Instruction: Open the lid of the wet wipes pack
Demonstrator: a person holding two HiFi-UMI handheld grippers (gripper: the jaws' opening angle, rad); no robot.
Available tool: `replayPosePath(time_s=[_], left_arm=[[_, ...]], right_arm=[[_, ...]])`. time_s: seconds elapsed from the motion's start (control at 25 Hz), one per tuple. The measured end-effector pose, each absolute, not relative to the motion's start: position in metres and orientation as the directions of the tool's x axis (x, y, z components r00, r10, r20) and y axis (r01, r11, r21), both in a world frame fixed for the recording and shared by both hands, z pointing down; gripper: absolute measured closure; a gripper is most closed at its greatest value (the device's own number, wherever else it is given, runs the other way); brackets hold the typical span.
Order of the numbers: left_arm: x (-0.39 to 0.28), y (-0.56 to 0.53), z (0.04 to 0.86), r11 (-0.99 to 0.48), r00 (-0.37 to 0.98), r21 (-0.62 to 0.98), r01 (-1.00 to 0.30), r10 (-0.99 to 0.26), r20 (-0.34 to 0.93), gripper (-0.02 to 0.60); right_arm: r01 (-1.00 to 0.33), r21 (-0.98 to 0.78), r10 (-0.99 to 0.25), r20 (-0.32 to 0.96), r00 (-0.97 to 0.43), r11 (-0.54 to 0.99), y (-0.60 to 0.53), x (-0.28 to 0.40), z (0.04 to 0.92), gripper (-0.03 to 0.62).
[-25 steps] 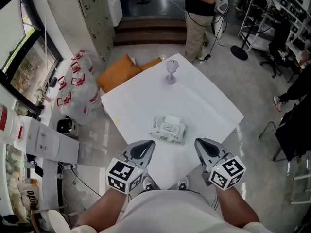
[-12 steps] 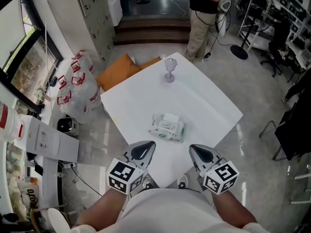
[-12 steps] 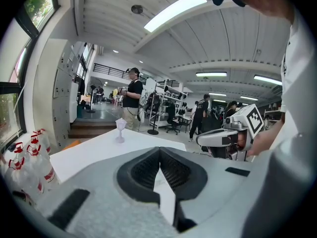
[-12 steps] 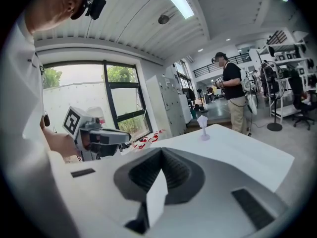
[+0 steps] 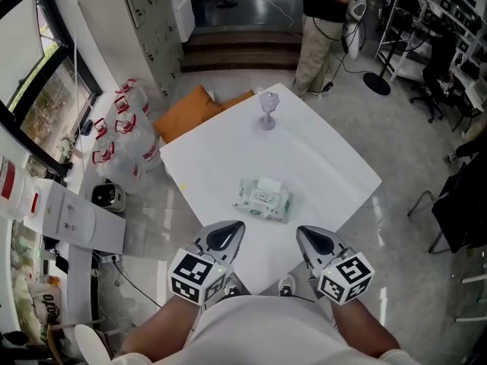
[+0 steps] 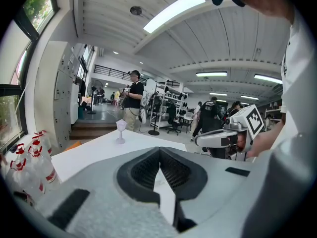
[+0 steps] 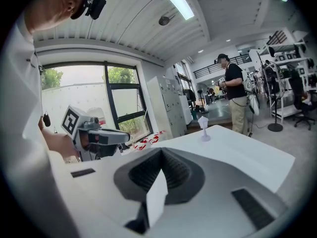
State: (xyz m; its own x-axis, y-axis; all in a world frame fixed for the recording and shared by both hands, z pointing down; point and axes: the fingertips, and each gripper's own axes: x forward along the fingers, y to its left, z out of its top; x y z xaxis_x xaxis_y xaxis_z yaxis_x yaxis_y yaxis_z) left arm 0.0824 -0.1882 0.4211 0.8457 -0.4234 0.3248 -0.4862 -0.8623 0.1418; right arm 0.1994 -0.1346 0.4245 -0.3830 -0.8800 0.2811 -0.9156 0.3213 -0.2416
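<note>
The wet wipes pack [image 5: 262,199] lies flat near the middle of the white table [image 5: 319,158], white lid facing up and closed. My left gripper [image 5: 227,234] and right gripper [image 5: 313,238] hover at the table's near edge, both short of the pack and touching nothing. Each is shut and empty. In the left gripper view the left gripper's [image 6: 159,150] pads meet at the tip, and the right gripper [image 6: 218,139] shows off to the side. In the right gripper view the right gripper [image 7: 161,151] is likewise closed, with the left gripper [image 7: 106,137] beside it. The jaws hide the pack in both gripper views.
A small clear stemmed glass [image 5: 267,111] stands near the table's far corner. A person [image 5: 323,21] stands beyond that corner. Orange cushions [image 5: 190,109] and bagged bottles [image 5: 122,131] lie on the floor at left, with a white box [image 5: 76,220] nearer me.
My right gripper has drawn a little left and back toward me, then held still. The left gripper has stayed put. The pack has not been touched.
</note>
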Motion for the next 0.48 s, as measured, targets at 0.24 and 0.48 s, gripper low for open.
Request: replayPosePath(time_s=[0.24, 0.48], left_arm=[[0.0822, -0.1843, 0.4219, -0.863, 0.845, 0.137, -0.486, -0.424, 0.326, 0.572], [0.0829, -0.1811, 0.4253, -0.863, 0.845, 0.139, -0.485, -0.422, 0.329, 0.572]], right_arm=[[-0.913, -0.245, -0.875, 0.287, -0.391, 0.327, -0.1337, 0.1967, 0.4274, 0.589], [-0.911, -0.242, -0.869, 0.294, -0.398, 0.335, -0.1346, 0.1950, 0.4310, 0.589]])
